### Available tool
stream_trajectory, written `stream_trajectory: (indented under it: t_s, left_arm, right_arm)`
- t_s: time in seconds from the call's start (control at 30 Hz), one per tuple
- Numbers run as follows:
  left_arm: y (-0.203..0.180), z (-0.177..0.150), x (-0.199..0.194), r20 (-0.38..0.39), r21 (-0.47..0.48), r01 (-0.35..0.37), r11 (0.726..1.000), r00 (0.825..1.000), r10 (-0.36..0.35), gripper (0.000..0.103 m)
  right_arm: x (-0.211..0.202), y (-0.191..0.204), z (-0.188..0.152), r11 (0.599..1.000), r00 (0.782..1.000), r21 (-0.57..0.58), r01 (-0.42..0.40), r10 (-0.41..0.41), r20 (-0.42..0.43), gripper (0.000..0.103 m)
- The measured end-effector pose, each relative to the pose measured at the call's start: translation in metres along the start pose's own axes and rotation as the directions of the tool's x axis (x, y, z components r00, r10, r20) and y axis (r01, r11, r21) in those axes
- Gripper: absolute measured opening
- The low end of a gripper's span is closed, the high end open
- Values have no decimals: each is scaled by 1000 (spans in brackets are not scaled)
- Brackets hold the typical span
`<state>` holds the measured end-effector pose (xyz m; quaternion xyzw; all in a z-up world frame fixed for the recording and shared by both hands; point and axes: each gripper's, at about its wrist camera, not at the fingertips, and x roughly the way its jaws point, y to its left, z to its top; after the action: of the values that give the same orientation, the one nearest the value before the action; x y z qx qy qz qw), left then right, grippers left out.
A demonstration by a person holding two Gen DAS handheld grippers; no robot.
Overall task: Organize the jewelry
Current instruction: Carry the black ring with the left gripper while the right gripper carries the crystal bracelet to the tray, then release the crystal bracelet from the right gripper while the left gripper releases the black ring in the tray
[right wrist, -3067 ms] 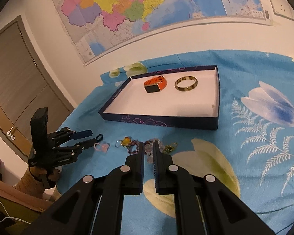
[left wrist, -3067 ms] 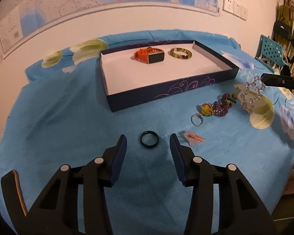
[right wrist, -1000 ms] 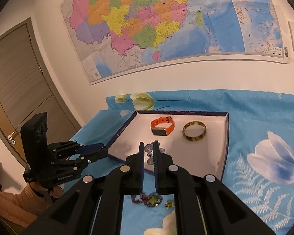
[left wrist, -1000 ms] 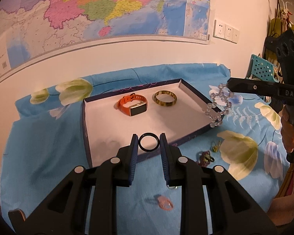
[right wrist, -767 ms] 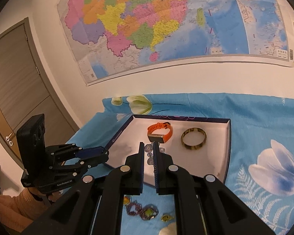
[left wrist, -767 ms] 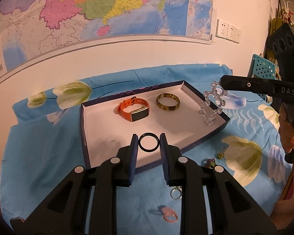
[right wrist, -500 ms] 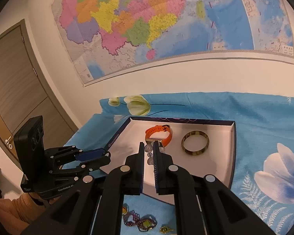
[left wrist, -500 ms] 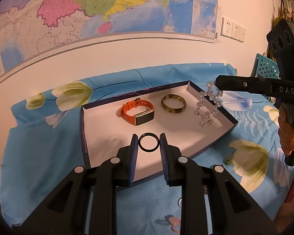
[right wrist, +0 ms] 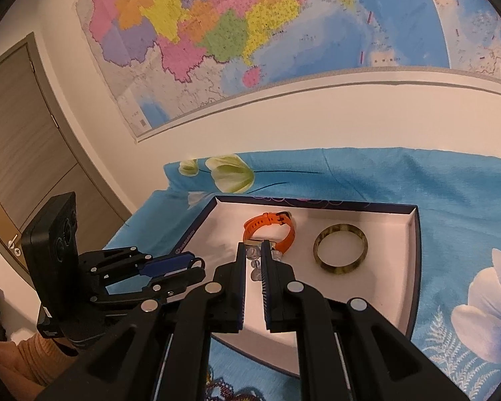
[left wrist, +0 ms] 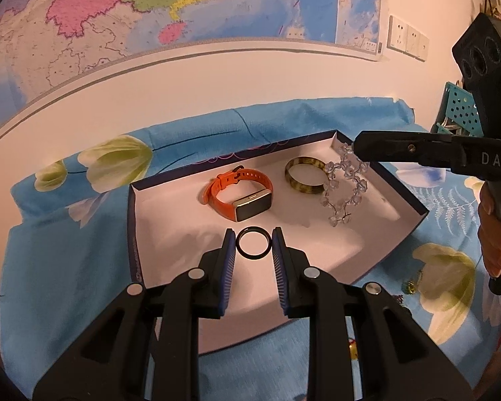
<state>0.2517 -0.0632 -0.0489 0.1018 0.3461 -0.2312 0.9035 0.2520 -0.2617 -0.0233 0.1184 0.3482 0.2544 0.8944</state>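
My left gripper (left wrist: pixel 253 239) is shut on a black ring (left wrist: pixel 253 246) and holds it above the front of the dark blue box (left wrist: pixel 414 200) with a white floor. In the box lie an orange watch (left wrist: pixel 240 192) and a mottled yellow bangle (left wrist: pixel 305 175). My right gripper (right wrist: pixel 254 250), also in the left wrist view (left wrist: pixel 355 148), is shut on a clear bead bracelet (left wrist: pixel 344 188) that hangs over the box's right part. In the right wrist view only a few beads (right wrist: pixel 255 262) show between the fingers.
The box sits on a blue flowered cloth (left wrist: pixel 66 250). Small trinkets (left wrist: pixel 410 285) lie on the cloth right of the box; a beaded piece (right wrist: pixel 230 389) shows below its near wall. A wall with a map stands behind.
Both grippers have moved further over the box. The bead bracelet has shifted left, from the right rim to beside the bangle. The black ring stays gripped.
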Motion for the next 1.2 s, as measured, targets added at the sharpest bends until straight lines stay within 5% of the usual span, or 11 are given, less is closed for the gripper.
stream_trajectory:
  t_s: [0.87, 1.2]
  left_arm:
    - [8, 4, 70, -137, -70, 4, 998, 990, -14, 23]
    - [6, 4, 65, -115, -76, 2, 997, 993, -11, 27]
  right_arm:
    - [30, -52, -18, 988, 984, 75, 132, -122, -130, 7]
    - [22, -58, -26, 979, 976, 83, 186, -174, -134, 10]
